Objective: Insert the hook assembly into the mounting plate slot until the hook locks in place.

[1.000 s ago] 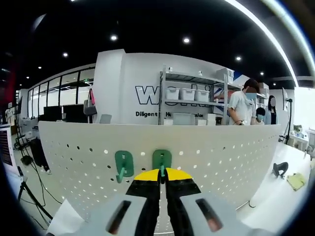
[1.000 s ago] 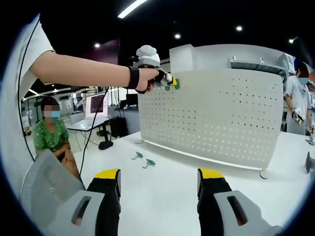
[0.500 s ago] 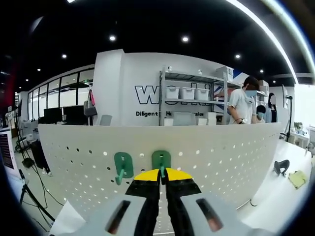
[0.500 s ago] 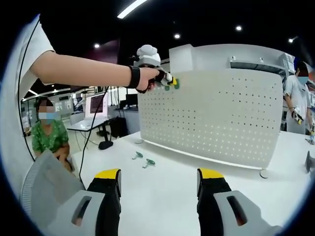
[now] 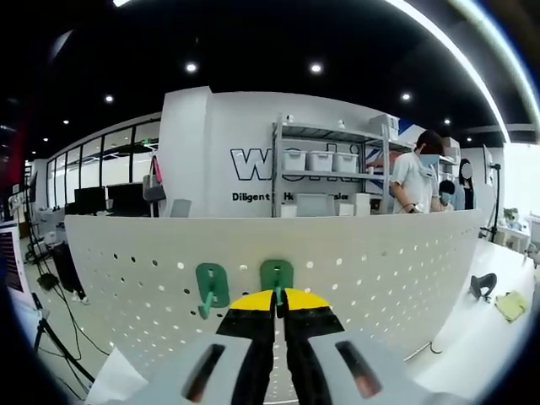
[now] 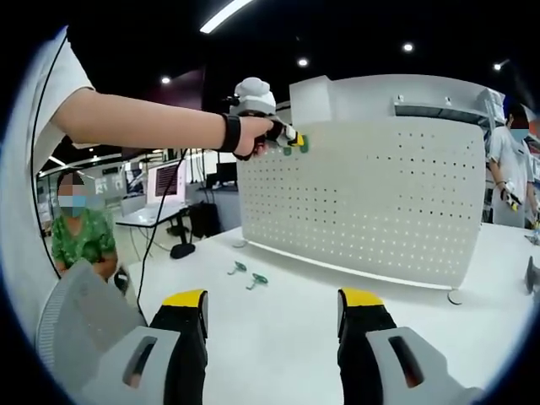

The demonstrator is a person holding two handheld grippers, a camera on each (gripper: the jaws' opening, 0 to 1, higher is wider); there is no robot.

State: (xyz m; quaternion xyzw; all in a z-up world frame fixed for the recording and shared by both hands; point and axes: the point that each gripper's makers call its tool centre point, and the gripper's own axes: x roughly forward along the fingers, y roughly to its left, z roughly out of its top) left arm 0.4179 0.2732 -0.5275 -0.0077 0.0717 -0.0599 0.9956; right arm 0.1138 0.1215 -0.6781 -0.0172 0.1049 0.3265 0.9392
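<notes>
- The green hook [image 5: 277, 277] sits against the upper band of the white perforated mounting plate [image 5: 380, 270], its backplate flat on the holes and its stem running down into the left tool [image 5: 279, 300].
- The left tool is clenched on that hook stem, its yellow tips nearly meeting around it. In the right gripper view this tool appears at the plate's top left corner, held by the person's hand [image 6: 253, 135].
- A second green hook [image 5: 211, 285] hangs just beside the held one, on its left, apparently already seated.
- My judgement: the hook is at the insertion point, but whether it has locked cannot be told from here.
- Risks: letting go before the tabs catch would drop the hook to the counter; a tilted push could miss the holes; sideways drift could knock the neighbouring hook; hard pressure near the top edge could tip the free-standing plate backward.
- The work is close under the plate's top edge, so there is little room upward, while plenty of open holes lie to the right and below.
- The right tool [image 6: 272, 312] hangs released, jaws wide apart, over the white counter [image 6: 278, 354].
- Two spare hooks [image 6: 246, 272] lie on the counter near the plate's foot, well apart from that tool.
</notes>
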